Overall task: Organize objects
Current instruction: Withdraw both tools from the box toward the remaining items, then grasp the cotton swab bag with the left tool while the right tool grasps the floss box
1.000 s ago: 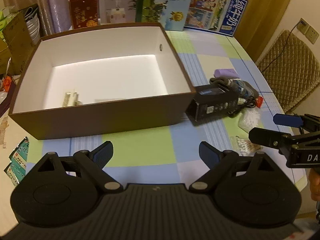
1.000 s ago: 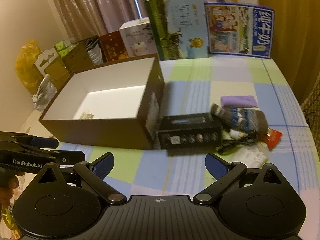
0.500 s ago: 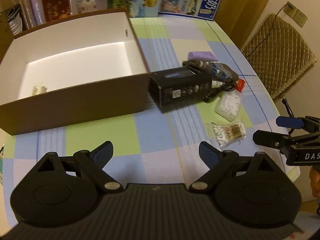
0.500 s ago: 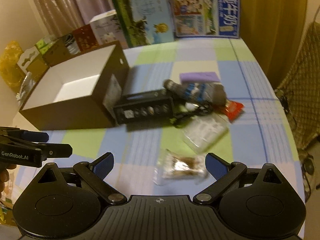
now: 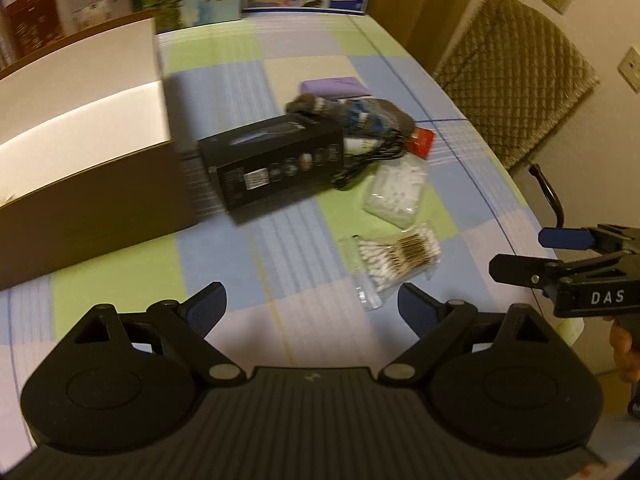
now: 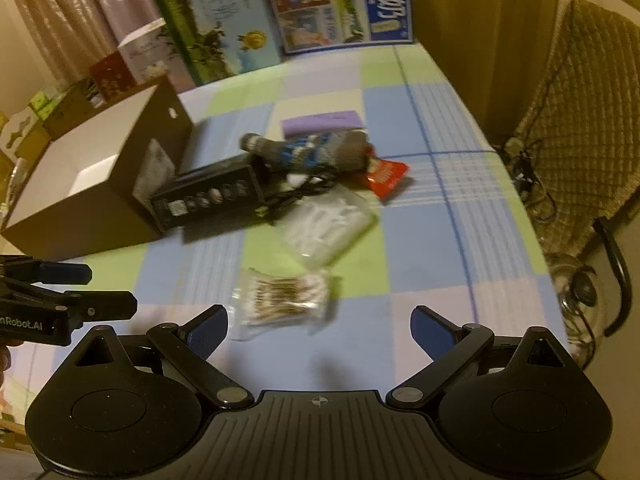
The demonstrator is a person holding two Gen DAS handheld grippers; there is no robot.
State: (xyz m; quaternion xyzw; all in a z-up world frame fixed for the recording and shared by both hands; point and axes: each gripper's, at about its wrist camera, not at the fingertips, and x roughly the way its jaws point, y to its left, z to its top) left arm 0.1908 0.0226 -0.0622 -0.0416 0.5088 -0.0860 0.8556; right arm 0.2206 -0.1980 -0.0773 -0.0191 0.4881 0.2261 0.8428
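Most items are still lying loose on the desk point(image 5: 304, 80) right of the box point(image 5: 80, 184): black carton point(image 5: 280, 168), sock point(image 6: 316, 152), swab bag point(image 6: 284, 296), pick bag point(image 6: 328, 224). Both the left claw point(image 5: 310, 304) and right claw point(image 6: 320, 326) are hanging apart, gripping nothing, so nearly all sorting is remaining.

The right tool point(image 6: 319, 330) hangs wide open and empty over the checked worktop point(image 6: 440, 240). Just beyond it lies a clear bag of cotton swabs point(image 6: 282, 300). Past that bag sit a clear packet of white picks point(image 6: 326, 224), a long black carton point(image 6: 208, 202) against the brown open box point(image 6: 132, 200), and a red sachet point(image 6: 386, 174).
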